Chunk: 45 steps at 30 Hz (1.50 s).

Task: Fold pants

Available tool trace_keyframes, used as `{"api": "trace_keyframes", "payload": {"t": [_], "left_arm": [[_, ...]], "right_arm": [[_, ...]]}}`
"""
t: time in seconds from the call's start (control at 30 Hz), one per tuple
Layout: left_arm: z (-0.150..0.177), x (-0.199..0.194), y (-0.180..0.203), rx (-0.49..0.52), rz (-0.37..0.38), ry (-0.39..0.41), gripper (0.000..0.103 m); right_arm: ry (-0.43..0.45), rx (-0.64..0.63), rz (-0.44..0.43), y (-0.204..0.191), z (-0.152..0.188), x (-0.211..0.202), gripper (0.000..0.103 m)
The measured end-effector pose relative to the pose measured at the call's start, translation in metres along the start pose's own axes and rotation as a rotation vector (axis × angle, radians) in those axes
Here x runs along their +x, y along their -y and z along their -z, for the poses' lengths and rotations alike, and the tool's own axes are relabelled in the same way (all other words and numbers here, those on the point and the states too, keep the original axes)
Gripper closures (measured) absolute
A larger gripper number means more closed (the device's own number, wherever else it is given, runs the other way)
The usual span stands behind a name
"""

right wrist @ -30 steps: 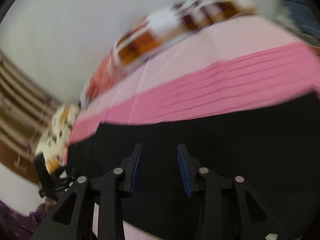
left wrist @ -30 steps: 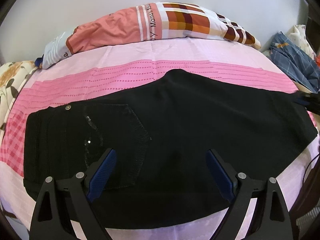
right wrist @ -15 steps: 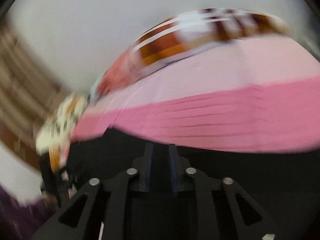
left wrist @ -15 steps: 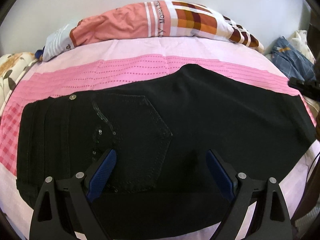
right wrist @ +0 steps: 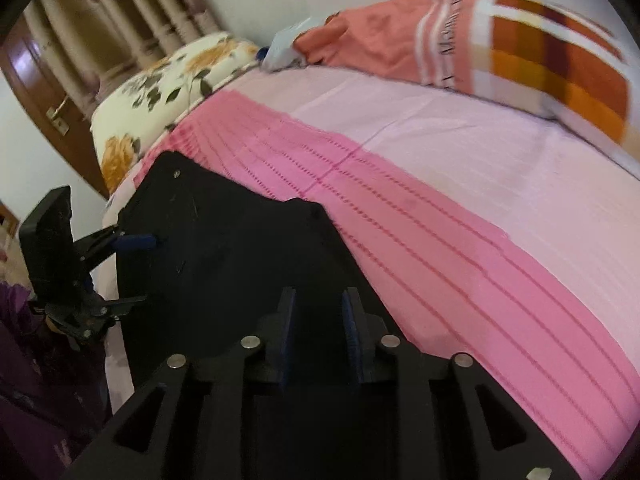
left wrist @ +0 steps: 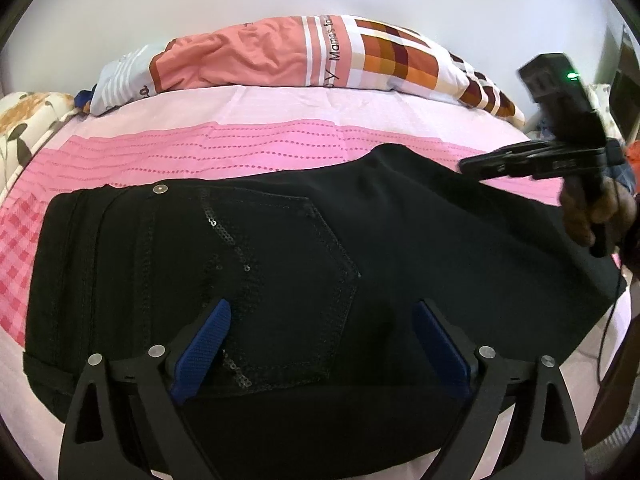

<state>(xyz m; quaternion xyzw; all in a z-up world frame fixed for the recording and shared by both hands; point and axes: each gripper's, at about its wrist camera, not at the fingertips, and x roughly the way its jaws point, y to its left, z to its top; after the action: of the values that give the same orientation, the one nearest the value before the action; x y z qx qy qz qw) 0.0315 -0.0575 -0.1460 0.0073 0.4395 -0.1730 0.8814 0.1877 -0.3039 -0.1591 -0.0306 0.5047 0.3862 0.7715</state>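
Black pants lie folded flat on the pink bedspread, back pocket with sequins facing up and waistband to the left. My left gripper hovers over the near edge by the pocket, open wide, with nothing between its blue pads. The right gripper, held by a hand, hangs over the far right part of the pants. In the right wrist view the right gripper is over the pants; its jaws are opening from a narrow gap, nothing pinched. The left gripper shows at the left.
An orange-checked pillow lies along the wall behind the pants. A floral pillow, curtains and a wooden door stand past the bed's left end. A thin cable hangs at the bed's right edge.
The right gripper has swung in from the right edge to over the pants and has rolled; its jaws narrowed, then widened slightly. The left gripper crept a little closer over the pocket.
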Motion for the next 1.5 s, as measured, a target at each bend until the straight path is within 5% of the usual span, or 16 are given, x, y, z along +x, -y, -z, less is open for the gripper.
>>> {"api": "trace_keyframes", "payload": {"t": [0.23, 0.3, 0.57, 0.7, 0.83, 0.97, 1.07, 1.2, 1.5], "left_arm": [[0.002, 0.001, 0.000, 0.011, 0.009, 0.011, 0.006], [0.003, 0.000, 0.000, 0.010, 0.014, 0.015, 0.006], [0.010, 0.001, 0.000, 0.034, 0.023, 0.046, 0.005], [0.010, 0.000, -0.001, 0.034, 0.033, 0.048, 0.004], [0.009, -0.001, -0.003, 0.018, 0.051, 0.055, 0.004], [0.008, -0.002, -0.005, 0.007, 0.062, 0.065, 0.004], [0.009, -0.002, -0.005, 0.006, 0.065, 0.071, 0.003], [0.010, -0.001, -0.004, 0.009, 0.067, 0.076, 0.002], [0.012, 0.000, -0.005, 0.011, 0.072, 0.085, 0.000]], "right_arm": [[-0.029, -0.021, -0.039, -0.006, -0.016, 0.034, 0.077], [-0.031, -0.045, -0.023, -0.010, -0.019, 0.040, 0.097], [0.018, 0.028, 0.032, 0.009, -0.027, 0.046, 0.103], [0.070, 0.065, -0.047, 0.013, -0.029, 0.035, 0.096], [0.042, 0.052, -0.089, 0.012, -0.032, 0.038, 0.092], [-0.010, -0.005, -0.108, 0.000, -0.038, 0.051, 0.071], [-0.016, -0.017, -0.123, -0.003, -0.042, 0.057, 0.071], [-0.015, -0.063, -0.138, -0.012, -0.047, 0.059, 0.092], [0.040, -0.035, -0.039, -0.003, -0.051, 0.066, 0.098]]}}
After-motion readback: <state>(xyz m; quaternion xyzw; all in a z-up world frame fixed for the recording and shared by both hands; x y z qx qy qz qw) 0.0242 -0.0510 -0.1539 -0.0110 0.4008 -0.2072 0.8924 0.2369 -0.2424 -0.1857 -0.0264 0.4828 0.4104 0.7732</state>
